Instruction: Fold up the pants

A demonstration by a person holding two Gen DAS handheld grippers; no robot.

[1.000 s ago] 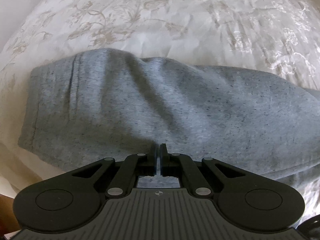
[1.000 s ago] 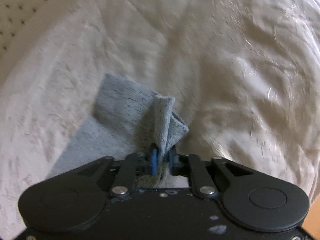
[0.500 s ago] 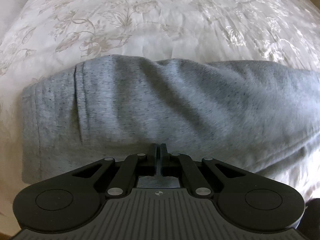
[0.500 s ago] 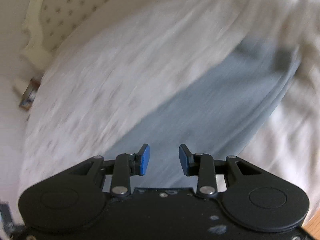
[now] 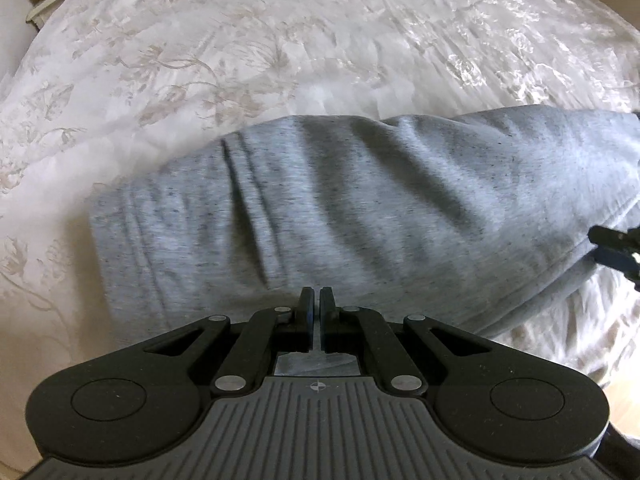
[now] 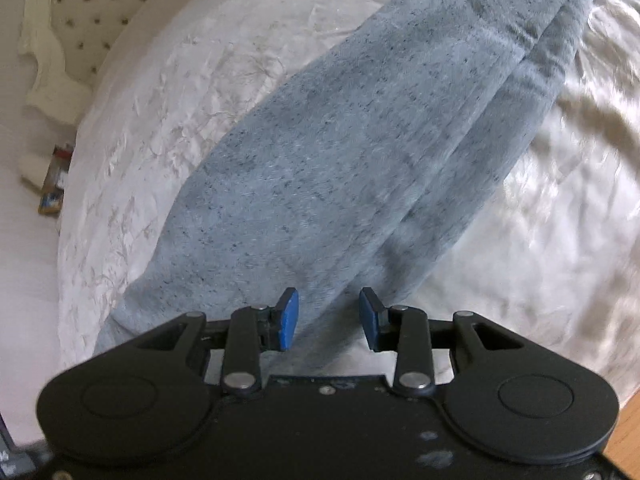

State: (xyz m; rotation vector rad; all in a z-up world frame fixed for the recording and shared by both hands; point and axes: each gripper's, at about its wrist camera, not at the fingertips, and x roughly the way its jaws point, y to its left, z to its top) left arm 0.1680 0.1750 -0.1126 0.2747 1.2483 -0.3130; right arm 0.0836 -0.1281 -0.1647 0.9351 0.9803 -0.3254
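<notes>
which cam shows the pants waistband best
Left wrist: the pants lie crosswise with the ribbed waistband in full view. Right wrist shows only the folded legs running lengthwise; no waistband is clear there.

Under me the bed wears a white bedspread with a pale floral pattern, shiny and creased, spreading out to every edge I can see. At the bed's far left corner in my right-hand view stands a cream tufted headboard with a carved, scalloped frame. Beside the bed's left edge some small things lie on a low surface, too blurred for me to name. Past the near right corner of the bed a strip of light wooden floor shows.
</notes>
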